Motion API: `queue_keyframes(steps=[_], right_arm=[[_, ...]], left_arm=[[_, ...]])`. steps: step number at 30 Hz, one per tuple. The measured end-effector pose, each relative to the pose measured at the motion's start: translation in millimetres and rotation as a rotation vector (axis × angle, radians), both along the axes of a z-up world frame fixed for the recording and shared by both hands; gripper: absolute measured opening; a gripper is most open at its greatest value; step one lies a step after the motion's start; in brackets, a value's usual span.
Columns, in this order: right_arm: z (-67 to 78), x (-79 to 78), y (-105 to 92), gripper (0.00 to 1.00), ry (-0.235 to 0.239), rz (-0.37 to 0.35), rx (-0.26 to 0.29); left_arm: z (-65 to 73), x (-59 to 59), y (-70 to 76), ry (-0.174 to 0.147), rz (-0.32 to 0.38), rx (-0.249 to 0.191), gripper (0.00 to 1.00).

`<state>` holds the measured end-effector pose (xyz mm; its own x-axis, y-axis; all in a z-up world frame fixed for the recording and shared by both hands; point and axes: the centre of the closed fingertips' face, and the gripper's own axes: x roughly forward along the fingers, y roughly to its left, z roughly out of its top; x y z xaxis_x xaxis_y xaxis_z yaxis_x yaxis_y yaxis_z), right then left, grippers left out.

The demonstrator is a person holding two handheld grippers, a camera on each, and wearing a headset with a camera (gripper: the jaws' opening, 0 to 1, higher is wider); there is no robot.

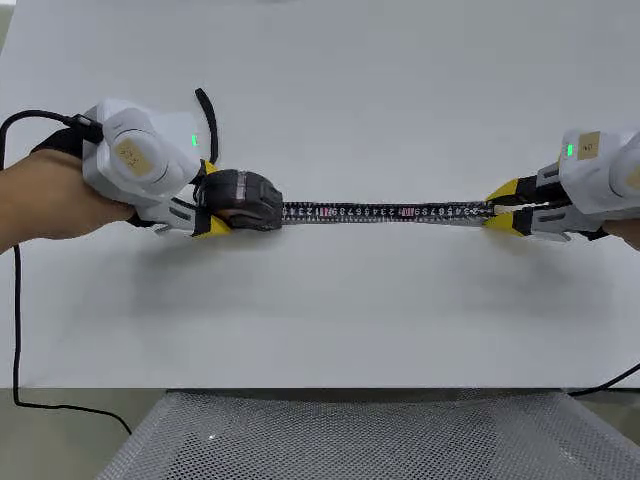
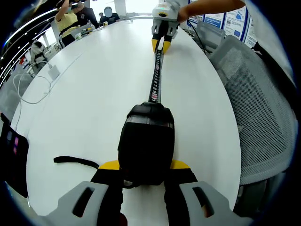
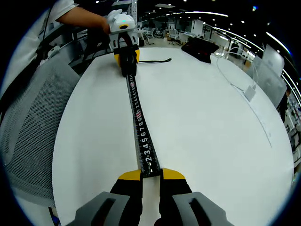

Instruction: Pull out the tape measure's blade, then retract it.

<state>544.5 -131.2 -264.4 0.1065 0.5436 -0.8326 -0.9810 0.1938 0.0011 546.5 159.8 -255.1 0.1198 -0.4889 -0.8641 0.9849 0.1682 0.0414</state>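
The left gripper (image 1: 213,198) clamps the black plastic tape measure case (image 1: 247,199) on the white table (image 1: 350,90), while the right gripper (image 1: 500,207) pinches the tip of its dark numbered blade (image 1: 385,212), stretched straight left-to-right between them.

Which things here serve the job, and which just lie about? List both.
Job:
case, held by left gripper
blade, pulled out, tip held by right gripper

Lying about:
mesh chair
dark bag
white cord
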Motion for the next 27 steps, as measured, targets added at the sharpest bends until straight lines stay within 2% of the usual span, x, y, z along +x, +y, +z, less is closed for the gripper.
queue_keyframes(steps=[1,7,13,14,15,19,27], right_arm=[[0.0,-0.7,0.0,0.09,0.015,-0.001,0.000],[-0.7,-0.3,-0.5,0.10,0.010,0.036,-0.027],[-0.8,-0.7,-0.9,0.10,0.015,0.042,-0.038],[-1.9,-1.3,-4.5,0.11,0.018,0.047,-0.059],[-1.9,-1.1,-1.9,0.11,0.017,0.039,-0.044],[-3.3,-2.4,-1.0,0.11,0.017,0.041,-0.045],[-3.9,-2.2,0.2,0.11,0.022,0.037,-0.039]], left_arm=[[-0.2,0.1,0.3,0.000,0.000,0.003,0.29],[-0.5,0.1,1.0,0.006,0.005,0.010,0.29],[-0.3,-0.3,1.2,0.004,0.006,0.018,0.29],[-0.3,-0.3,1.4,0.003,0.006,0.020,0.29],[-0.4,-0.3,1.4,0.004,0.009,0.019,0.29],[0.1,-0.8,1.2,0.009,0.019,0.009,0.29],[0.9,-2.1,1.4,-0.001,0.010,0.008,0.30]])
